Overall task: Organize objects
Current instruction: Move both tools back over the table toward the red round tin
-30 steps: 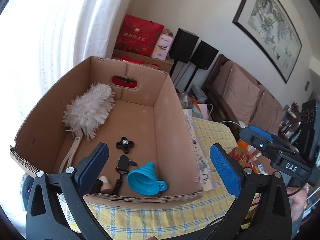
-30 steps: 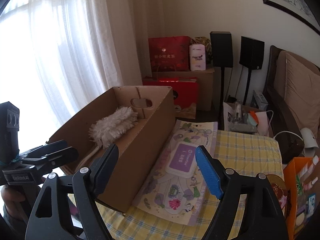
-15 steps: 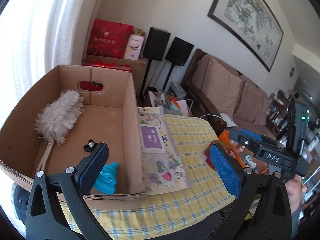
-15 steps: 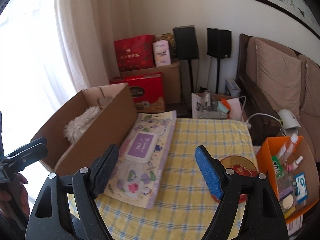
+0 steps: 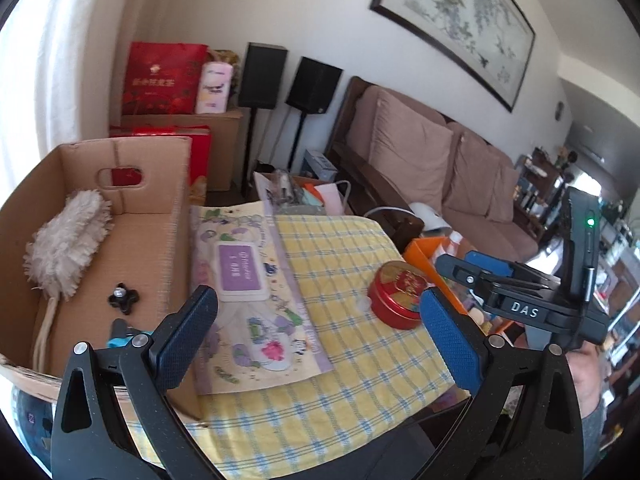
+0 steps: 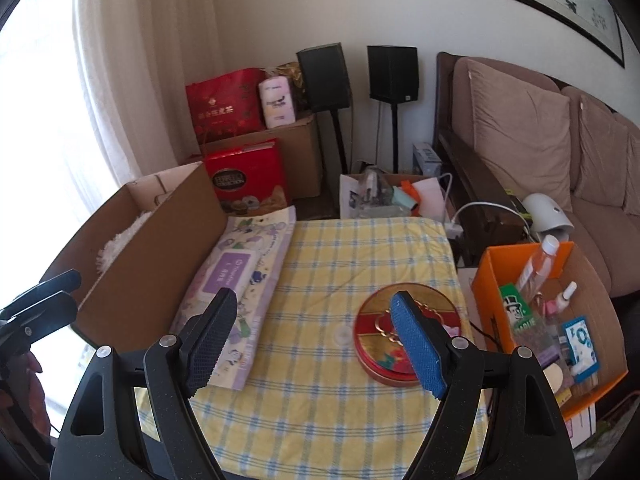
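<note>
My left gripper (image 5: 320, 340) is open and empty over the near edge of the yellow checked table (image 5: 344, 248). To its left, an open cardboard box (image 5: 176, 216) holds a white duster (image 5: 68, 240) and a black knob (image 5: 123, 298). A flat purple wipes pack (image 5: 240, 268) lies beside the box. A round red tin (image 5: 396, 296) sits on the cloth to the right. My right gripper (image 6: 314, 342) is open too, with nothing between its fingers. It hovers above the cloth, and the red tin (image 6: 376, 344) shows partly behind its blue right finger.
An orange box (image 6: 488, 272) of bottles and small packs stands at the table's right edge. Beyond the table are a sofa (image 6: 520, 140), two black speakers (image 6: 392, 72) and red gift boxes (image 6: 248, 180). A curtained window is on the left.
Both views have swung right, away from the cardboard box toward the middle of the table, and the red tin and orange box have come into sight. Both grippers stayed open.
</note>
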A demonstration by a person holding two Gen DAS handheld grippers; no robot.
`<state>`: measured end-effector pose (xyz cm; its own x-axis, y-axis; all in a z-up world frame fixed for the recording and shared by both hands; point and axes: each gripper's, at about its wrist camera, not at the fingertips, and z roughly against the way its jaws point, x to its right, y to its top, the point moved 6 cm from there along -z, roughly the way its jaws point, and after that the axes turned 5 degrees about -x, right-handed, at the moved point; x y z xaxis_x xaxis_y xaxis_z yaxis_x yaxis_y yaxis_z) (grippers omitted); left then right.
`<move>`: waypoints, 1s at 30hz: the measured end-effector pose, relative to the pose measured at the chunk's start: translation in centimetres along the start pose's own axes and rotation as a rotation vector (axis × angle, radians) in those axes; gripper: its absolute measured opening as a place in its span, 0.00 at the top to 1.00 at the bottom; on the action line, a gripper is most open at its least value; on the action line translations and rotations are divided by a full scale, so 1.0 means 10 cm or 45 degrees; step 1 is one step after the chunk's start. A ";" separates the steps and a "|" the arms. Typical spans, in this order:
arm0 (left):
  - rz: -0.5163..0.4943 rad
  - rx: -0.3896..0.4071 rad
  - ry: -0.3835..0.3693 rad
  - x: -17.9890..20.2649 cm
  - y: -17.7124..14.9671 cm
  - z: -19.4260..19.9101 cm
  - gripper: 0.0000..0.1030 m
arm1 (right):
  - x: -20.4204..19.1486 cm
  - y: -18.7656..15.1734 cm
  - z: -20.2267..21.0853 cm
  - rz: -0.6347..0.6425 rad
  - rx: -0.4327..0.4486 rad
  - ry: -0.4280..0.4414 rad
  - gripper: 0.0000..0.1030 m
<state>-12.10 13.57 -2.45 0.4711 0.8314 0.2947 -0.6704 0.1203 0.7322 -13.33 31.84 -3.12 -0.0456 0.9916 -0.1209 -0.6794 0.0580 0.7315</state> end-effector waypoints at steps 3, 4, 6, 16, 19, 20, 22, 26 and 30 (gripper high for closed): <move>-0.034 -0.019 -0.016 0.15 -0.03 -0.12 0.02 | 0.13 -0.06 0.01 -0.022 -0.009 -0.016 0.21; -0.040 -0.027 -0.024 0.19 -0.04 -0.16 0.02 | 0.17 -0.08 0.01 -0.030 -0.011 -0.021 0.21; -0.049 -0.050 -0.049 0.27 -0.07 -0.25 0.02 | 0.25 -0.11 0.01 -0.042 -0.015 -0.034 0.21; -0.003 -0.189 -0.126 0.44 -0.20 -0.74 0.02 | 0.59 -0.25 -0.02 -0.091 -0.047 -0.082 0.21; 0.026 -0.227 -0.143 0.44 -0.24 -0.88 0.02 | 0.68 -0.28 -0.05 -0.107 -0.056 -0.089 0.21; 0.035 -0.244 -0.148 0.44 -0.25 -0.93 0.02 | 0.70 -0.30 -0.06 -0.113 -0.061 -0.092 0.21; 0.045 -0.262 -0.154 0.44 -0.26 -1.00 0.02 | 0.75 -0.32 -0.09 -0.127 -0.070 -0.093 0.21; 0.065 -0.289 -0.162 0.45 -0.27 -1.14 0.02 | 0.82 -0.37 -0.15 -0.140 -0.088 -0.102 0.21; 0.082 -0.322 -0.176 0.47 -0.26 -1.29 0.02 | 0.89 -0.40 -0.23 -0.157 -0.109 -0.104 0.21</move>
<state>-15.54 24.15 -10.95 0.4846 0.7623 0.4291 -0.8151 0.2155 0.5378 -12.68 40.14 -8.67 0.0993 0.9838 -0.1491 -0.7360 0.1735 0.6543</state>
